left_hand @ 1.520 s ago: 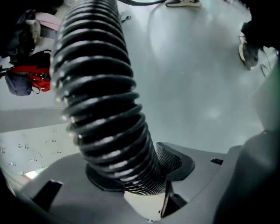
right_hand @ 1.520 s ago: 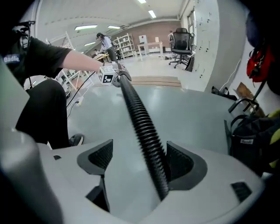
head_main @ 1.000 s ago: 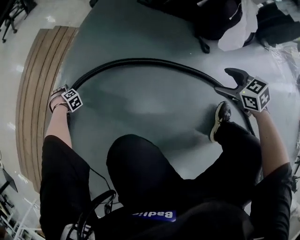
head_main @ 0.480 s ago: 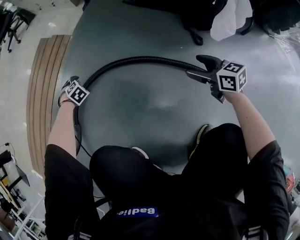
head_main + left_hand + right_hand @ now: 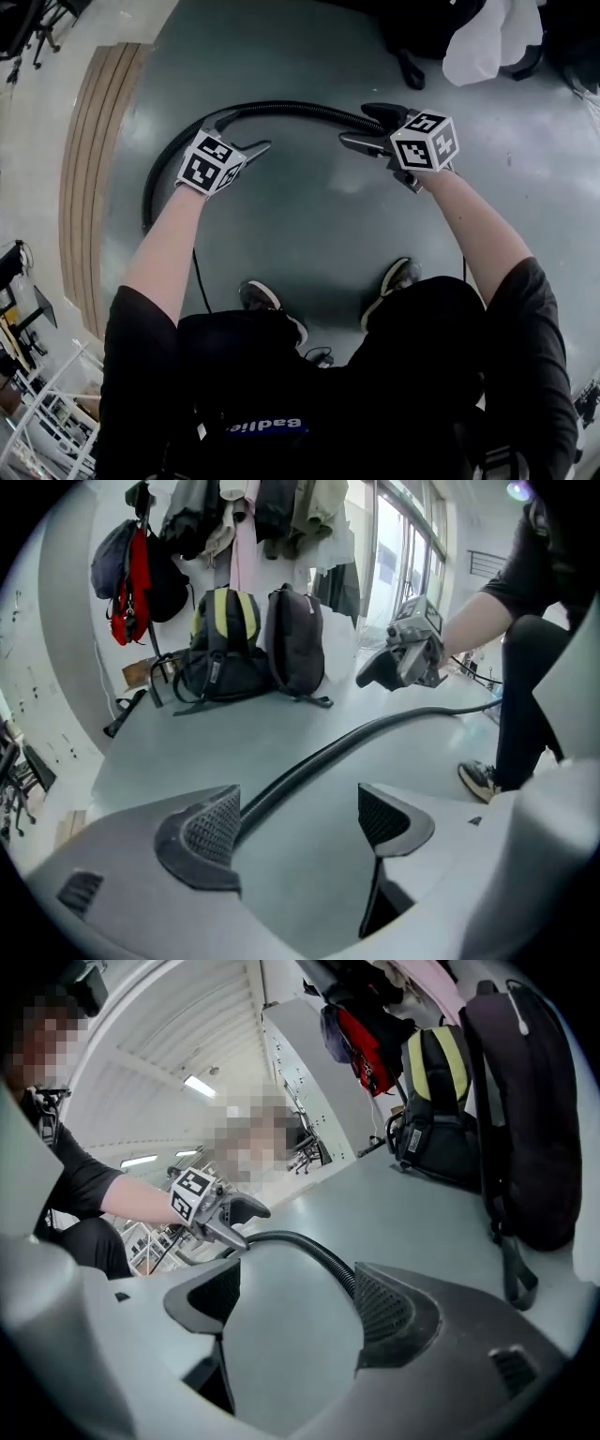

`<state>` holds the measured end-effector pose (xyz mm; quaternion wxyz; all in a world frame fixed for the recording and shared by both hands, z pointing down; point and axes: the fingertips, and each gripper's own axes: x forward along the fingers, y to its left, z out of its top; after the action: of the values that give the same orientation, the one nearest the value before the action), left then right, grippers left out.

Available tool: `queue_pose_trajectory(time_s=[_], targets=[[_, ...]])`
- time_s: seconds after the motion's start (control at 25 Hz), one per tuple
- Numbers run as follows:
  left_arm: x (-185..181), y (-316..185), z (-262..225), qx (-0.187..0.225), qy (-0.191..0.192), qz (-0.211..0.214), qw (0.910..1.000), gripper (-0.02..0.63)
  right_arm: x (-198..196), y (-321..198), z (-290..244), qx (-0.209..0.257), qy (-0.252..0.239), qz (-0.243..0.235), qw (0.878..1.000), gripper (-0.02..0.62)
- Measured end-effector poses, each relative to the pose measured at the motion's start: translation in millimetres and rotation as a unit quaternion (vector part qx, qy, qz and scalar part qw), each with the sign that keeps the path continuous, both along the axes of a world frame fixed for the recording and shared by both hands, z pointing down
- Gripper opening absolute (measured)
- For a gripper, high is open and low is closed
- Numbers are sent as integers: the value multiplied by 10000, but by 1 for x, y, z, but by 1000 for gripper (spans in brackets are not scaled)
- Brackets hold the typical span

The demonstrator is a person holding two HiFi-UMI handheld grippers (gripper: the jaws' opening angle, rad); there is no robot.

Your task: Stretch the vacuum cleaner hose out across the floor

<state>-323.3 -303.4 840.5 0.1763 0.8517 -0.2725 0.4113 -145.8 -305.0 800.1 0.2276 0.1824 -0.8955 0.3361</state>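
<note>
The black ribbed vacuum hose (image 5: 281, 109) lies on the grey floor (image 5: 309, 216) in a tight arc, with its left end curling down near the wooden strip. My left gripper (image 5: 246, 133) stands open over the arc's left part. In the left gripper view the hose (image 5: 375, 731) runs along the inner edge of the left pad (image 5: 211, 827) without being pinched, and the left gripper (image 5: 295, 808) holds nothing. My right gripper (image 5: 359, 127) is open over the arc's right part. In the right gripper view the hose (image 5: 314, 1249) passes beside the right pad (image 5: 380, 1302) of that gripper (image 5: 295, 1297).
Backpacks (image 5: 248, 649) and hanging coats (image 5: 272, 517) line the far wall, and one backpack (image 5: 525, 1110) stands close on the right. A wooden strip (image 5: 89, 159) borders the floor on the left. The person's shoes (image 5: 398, 277) stand below the grippers. A white bag (image 5: 487, 42) lies at top right.
Both grippers have moved inward toward each other along the hose: the left up and right from the arc's left end, the right leftward. The hose arc has become tighter.
</note>
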Motion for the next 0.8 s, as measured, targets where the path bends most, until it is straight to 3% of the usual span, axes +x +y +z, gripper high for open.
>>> queue_pose_trajectory(time_s=[0.16, 0.44, 0.6, 0.8], targets=[[26, 11, -36, -51, 387, 184, 9991, 396, -15, -7, -27, 34, 12, 56, 10000, 377], [22, 5, -178, 384, 959, 201, 9944, 396, -46, -8, -106, 29, -78, 223, 9997, 377], [27, 32, -268, 402, 1352, -201, 9898, 394, -62, 17, -196, -10, -562, 555, 9969, 377], [49, 101, -409, 348, 1830, -653, 9803, 394, -68, 86, -353, -145, -1229, 795, 9891, 377]])
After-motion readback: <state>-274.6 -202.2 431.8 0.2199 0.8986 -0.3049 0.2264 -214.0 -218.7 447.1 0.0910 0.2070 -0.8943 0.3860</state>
